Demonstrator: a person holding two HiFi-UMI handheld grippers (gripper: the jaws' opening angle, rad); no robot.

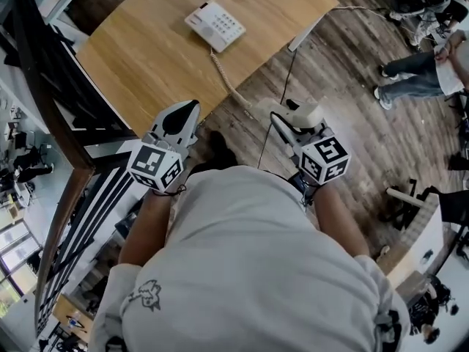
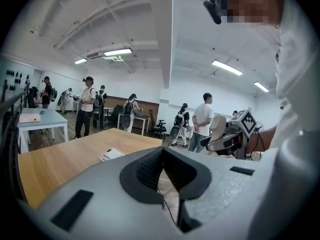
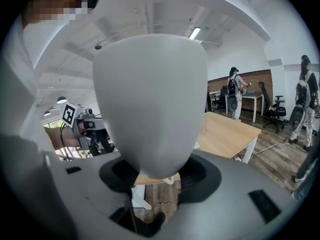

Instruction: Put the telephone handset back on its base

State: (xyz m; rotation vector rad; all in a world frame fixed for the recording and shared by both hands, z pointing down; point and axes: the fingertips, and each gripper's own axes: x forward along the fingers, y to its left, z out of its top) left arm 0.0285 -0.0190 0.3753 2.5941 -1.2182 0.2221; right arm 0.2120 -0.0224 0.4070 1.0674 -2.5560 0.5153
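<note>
Fingers (image 3: 199, 175) of the right gripper (image 1: 292, 123) clench the handset (image 3: 150, 99), off the table (image 1: 146, 57) at five o'clock from the base (image 1: 215, 25), while the left gripper (image 1: 189, 112) is pinched together, empty.

Handset (image 3: 150, 104) is filling most of the right gripper view. It's covering the jaws' inner faces and much of the room behind, and its lower end is hiding down between the pads. In head view the right gripper (image 1: 292, 117) tips are sitting under the handset, so not showing. Tabletop (image 1: 146, 57) is getting cut by the top pic edge, far edge out of frame. Left gripper (image 1: 189, 108) is covering the tabletop's near corner. Phone base (image 1: 215, 25) keys are too small to read. In left gripper view its near part is hiding behind the gripper body. Cord (image 1: 223, 75) is running off the tabletop's near edge; last stretch to the handset is too thin to trace. Person's torso (image 1: 249, 270) is blocking the floor below.
</note>
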